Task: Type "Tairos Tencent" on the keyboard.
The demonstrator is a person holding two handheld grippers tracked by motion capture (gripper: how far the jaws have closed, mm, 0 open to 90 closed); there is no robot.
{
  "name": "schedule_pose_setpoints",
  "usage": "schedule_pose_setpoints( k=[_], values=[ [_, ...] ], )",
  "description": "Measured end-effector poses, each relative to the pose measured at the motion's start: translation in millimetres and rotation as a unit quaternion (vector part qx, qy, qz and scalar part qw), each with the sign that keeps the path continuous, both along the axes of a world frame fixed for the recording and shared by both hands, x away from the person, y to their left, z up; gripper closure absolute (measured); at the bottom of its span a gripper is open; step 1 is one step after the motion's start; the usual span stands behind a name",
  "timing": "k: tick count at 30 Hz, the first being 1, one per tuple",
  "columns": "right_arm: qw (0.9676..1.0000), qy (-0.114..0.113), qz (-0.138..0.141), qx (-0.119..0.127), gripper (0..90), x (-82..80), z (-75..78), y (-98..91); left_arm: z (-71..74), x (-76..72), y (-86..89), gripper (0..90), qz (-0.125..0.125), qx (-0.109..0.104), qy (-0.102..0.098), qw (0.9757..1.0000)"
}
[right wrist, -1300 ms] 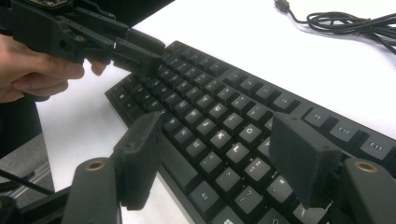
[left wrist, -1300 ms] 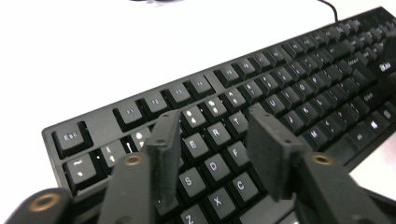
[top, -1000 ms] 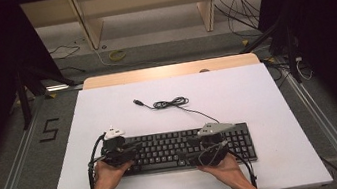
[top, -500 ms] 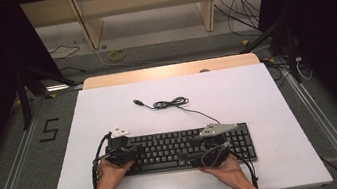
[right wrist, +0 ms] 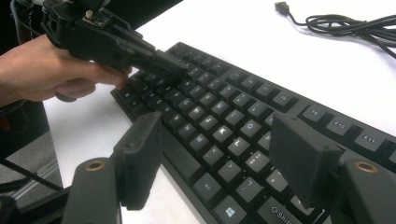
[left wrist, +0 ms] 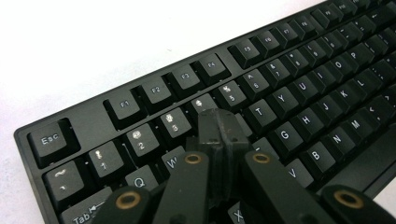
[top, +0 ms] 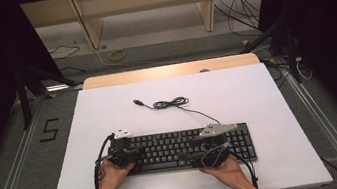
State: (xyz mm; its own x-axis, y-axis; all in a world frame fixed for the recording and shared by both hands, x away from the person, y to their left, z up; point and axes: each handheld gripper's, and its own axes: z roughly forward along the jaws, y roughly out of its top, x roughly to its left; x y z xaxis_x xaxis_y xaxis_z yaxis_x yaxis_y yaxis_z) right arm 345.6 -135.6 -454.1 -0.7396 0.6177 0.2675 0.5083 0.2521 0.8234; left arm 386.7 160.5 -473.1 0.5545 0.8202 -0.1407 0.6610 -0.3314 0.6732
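Black keyboard (top: 184, 147) lying flat on the near half of a white table (top: 257, 91), long edge parallel to the person's side, roughly centred left to right. Thin black cable (top: 172, 103) running from the keyboard's far edge onto the bare tabletop beyond, bunched in a loose coil, ending in a plug (top: 137, 101) pointing away to the far left.

Left gripper (top: 132, 155) over the keyboard's left end, held in the person's left hand (top: 110, 176); jaws pressed together with no gap and nothing between them, tips down over the number and upper letter rows near the 4 key (left wrist: 200, 101). Contact with the keys impossible to judge.

Right gripper (top: 196, 150) over the keyboard's right-hand part, held in the right hand (top: 225, 169); jaws spread wide apart, holding nothing, poised above the lower key rows. Grey three-cornered plate (top: 217, 129) on top of it.

Left gripper (right wrist: 168, 65) also visible farther off in the right gripper view, at the far end of the keyboard.

Beyond the table, a grey floor with loose cables (top: 239, 3) and pale wooden legs (top: 85, 21).
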Motion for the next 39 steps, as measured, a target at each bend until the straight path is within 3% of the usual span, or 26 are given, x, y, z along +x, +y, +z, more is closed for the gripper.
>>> schedule_pose_setpoints(
  k=[16, 39],
  values=[
    [1.0, -0.002, 0.0, 0.001, 35.9, 0.3, 0.5, 0.4, 8.2, -3.6, 3.2, 85.2, 0.011, -0.014, -0.013, 0.9998],
    [1.0, -0.001, 0.002, -0.001, 36.0, 2.0, 0.2, 3.2, 17.4, -12.9, 14.6, 59.5, 0.011, -0.054, -0.024, 0.9982]
  ],
)
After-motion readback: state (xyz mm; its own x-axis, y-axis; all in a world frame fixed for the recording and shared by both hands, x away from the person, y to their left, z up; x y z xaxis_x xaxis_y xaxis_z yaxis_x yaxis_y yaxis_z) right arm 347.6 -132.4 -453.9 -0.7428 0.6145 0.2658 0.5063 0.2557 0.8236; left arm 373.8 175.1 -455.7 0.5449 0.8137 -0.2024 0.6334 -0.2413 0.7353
